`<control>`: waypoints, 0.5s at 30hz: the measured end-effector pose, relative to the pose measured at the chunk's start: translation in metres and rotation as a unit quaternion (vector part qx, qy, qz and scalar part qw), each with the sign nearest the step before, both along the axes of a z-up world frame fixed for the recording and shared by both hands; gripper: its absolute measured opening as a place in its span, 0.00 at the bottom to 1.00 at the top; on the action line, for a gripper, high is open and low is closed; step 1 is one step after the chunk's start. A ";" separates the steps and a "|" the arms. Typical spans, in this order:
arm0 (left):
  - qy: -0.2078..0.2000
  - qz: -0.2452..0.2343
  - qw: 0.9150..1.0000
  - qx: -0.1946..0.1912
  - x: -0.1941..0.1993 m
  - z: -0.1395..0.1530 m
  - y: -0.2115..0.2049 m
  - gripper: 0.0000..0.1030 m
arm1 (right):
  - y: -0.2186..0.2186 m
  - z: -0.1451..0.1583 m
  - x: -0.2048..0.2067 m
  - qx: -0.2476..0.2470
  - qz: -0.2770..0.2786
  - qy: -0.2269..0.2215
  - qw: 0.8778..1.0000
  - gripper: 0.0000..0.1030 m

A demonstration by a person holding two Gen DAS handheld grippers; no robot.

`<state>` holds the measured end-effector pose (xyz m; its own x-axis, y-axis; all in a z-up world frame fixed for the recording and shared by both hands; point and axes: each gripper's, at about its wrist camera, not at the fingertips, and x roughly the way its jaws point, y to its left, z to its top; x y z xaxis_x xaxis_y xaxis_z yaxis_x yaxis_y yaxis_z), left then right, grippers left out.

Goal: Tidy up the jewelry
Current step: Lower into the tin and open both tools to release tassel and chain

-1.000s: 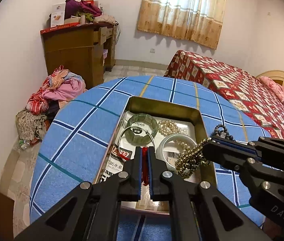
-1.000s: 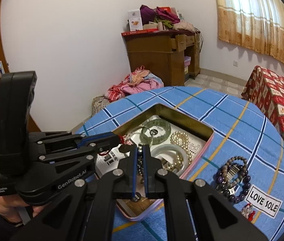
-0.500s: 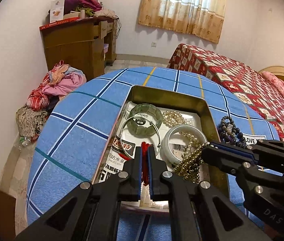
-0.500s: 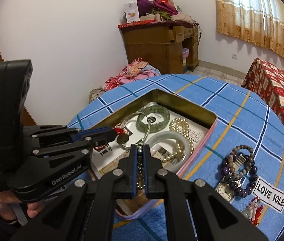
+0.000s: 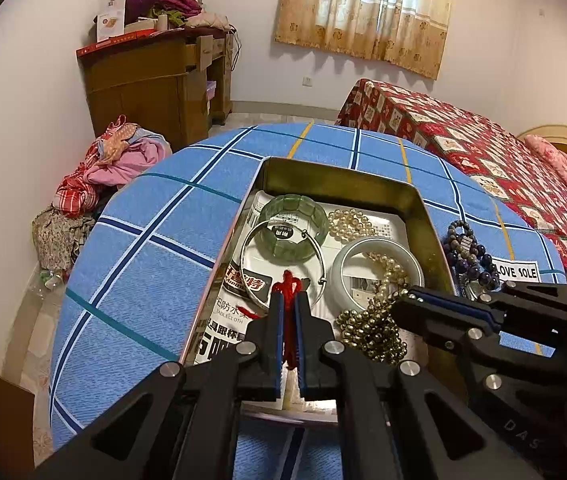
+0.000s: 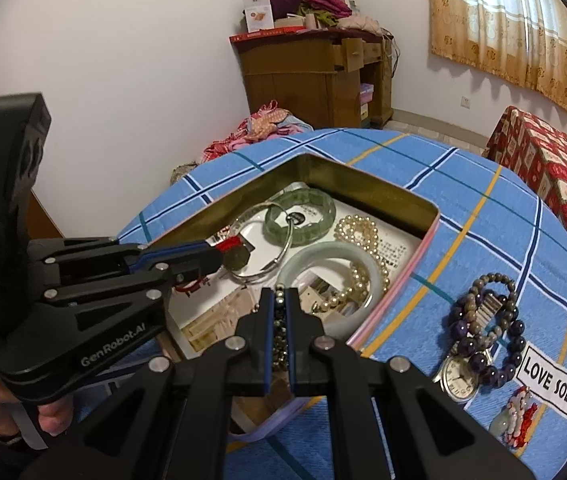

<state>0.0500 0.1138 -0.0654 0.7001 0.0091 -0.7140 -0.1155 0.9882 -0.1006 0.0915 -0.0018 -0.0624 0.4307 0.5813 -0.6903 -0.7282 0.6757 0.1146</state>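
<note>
This is a bedroom in a lived-in home. A bed under a red patchwork-print cover [image 5: 479, 148] stands along the far wall, below a window hung with tan floral curtains [image 5: 367, 8]. A brown wooden dresser [image 5: 155, 84] is heaped with boxes and clothes, and more crumpled pink and red clothing [image 5: 111, 164] lies on the tiled floor beside it. Nearest is a table spread with a blue checked cloth [image 5: 155, 240].

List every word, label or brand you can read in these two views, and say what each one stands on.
"LOVE SOLE": white cloth label on the blue checked tablecloth.
"GenRobot.AI": side of the black left gripper.
"DAS": body of the black right gripper, partly cut off.
Chinese print on the paper lining in the gold metal tin: too distorted to quote.
</note>
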 end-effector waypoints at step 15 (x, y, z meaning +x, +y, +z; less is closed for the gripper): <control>0.000 -0.002 1.000 0.001 0.001 -0.001 -0.001 0.04 | 0.001 -0.004 0.000 -0.009 -0.006 0.003 1.000 0.08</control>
<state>0.0508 0.1132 -0.0665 0.7006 0.0078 -0.7136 -0.1108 0.9890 -0.0979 0.0919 -0.0011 -0.0666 0.4337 0.5641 -0.7027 -0.7198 0.6860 0.1064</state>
